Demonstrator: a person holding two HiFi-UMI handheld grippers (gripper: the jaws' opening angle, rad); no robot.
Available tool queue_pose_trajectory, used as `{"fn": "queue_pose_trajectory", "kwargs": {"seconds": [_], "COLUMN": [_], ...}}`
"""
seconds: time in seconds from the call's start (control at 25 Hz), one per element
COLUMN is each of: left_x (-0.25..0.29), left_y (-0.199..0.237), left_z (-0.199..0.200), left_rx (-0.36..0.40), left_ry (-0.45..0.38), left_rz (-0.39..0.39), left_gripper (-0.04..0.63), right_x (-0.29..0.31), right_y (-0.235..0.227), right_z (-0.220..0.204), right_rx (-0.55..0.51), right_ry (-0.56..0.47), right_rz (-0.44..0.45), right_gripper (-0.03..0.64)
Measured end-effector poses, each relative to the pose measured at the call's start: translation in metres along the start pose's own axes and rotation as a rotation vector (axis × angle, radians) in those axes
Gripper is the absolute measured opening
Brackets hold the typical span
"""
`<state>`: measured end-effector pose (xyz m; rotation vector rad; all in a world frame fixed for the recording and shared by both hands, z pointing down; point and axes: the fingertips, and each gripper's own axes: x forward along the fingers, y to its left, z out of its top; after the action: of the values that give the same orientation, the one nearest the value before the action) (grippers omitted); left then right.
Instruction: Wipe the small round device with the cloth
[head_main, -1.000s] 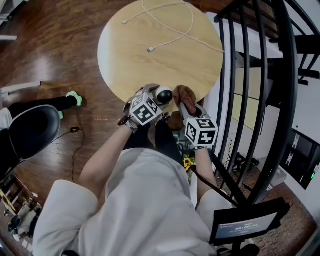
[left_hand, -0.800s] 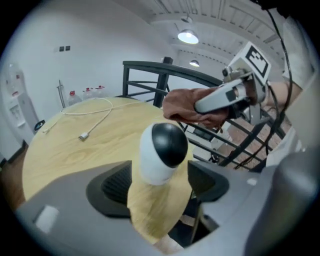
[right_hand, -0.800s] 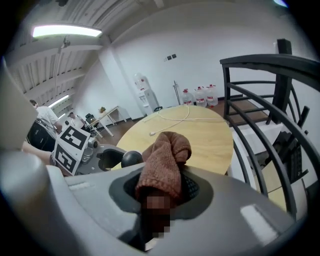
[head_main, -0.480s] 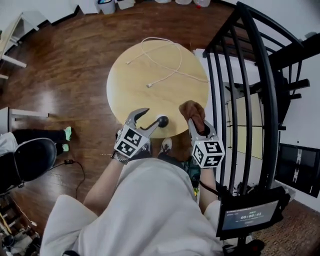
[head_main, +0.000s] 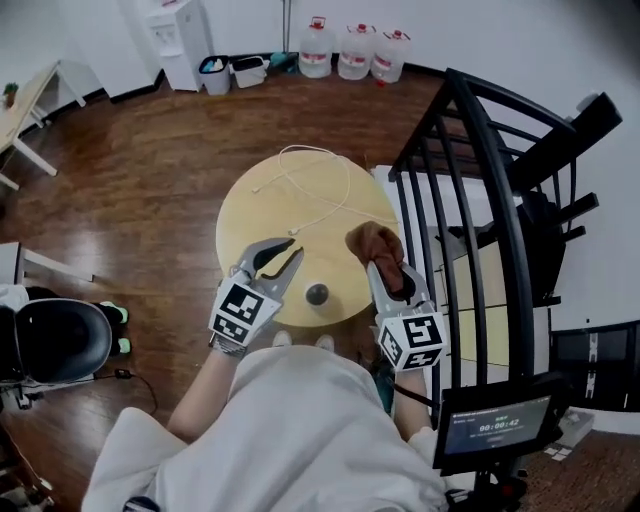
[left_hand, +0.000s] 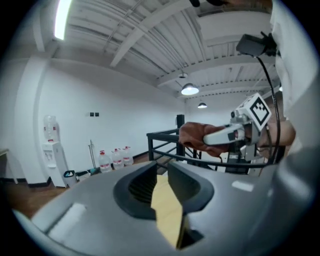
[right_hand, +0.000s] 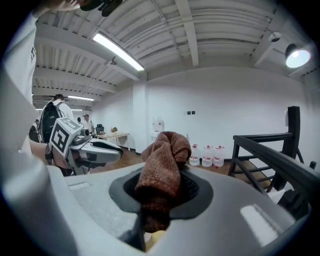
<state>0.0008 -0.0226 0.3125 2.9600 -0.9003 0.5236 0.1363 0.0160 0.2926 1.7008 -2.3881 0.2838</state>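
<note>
The small round dark device (head_main: 317, 294) sits alone on the round wooden table (head_main: 240, 235), near its front edge. My left gripper (head_main: 296, 247) hovers up and left of it, not touching it. Its jaws have just been closing and now stand a narrow gap apart with nothing between them; in the left gripper view only tabletop shows through that gap at the left gripper (left_hand: 161, 171). My right gripper (head_main: 390, 262) is shut on a bunched brown cloth (head_main: 375, 240), to the right of the device. The cloth (right_hand: 162, 160) bulges out above the pads of my right gripper (right_hand: 162, 175).
A white cable (head_main: 320, 180) loops over the table's far half. A black metal railing (head_main: 480, 200) stands close on the right. Water bottles (head_main: 350, 50) and a dispenser (head_main: 180, 40) line the far wall. A black chair (head_main: 55, 340) sits at the left.
Both grippers have risen away from the table. The left gripper let go of the round device, which now rests on the table, and its jaws narrowed. The cloth stays in the right gripper.
</note>
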Motion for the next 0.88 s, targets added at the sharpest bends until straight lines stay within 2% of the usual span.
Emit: {"fn": "queue_pose_trajectory", "kwargs": {"seconds": [0.16,0.28,0.44,0.64,0.88], "left_x": [-0.009,-0.014,-0.018,-0.020,-0.027], "left_y": [0.016,0.023,0.026,0.027,0.012], "left_z": [0.040,0.064,0.079,0.071,0.025], "left_rx": [0.048,0.063,0.081,0.070,0.015], "left_ry": [-0.067,-0.115,-0.145,-0.143,-0.092], "left_rz": [0.040,0.048,0.029,-0.009,-0.076], "left_gripper": [0.003,0.003,0.003,0.002,0.000], "right_x": [0.005,0.005,0.006,0.008,-0.006], "right_y": [0.001,0.004,0.009,0.019,0.034], "right_z": [0.042,0.073,0.088,0.080,0.033], "right_rx": [-0.018,-0.058,-0.080,-0.058,-0.031], "right_ry": [-0.081,-0.157,-0.191,-0.176,-0.093], "right_rz": [0.006,0.010,0.004,-0.009,-0.032], "right_gripper": [0.089,0.089,0.089,0.089,0.089]}}
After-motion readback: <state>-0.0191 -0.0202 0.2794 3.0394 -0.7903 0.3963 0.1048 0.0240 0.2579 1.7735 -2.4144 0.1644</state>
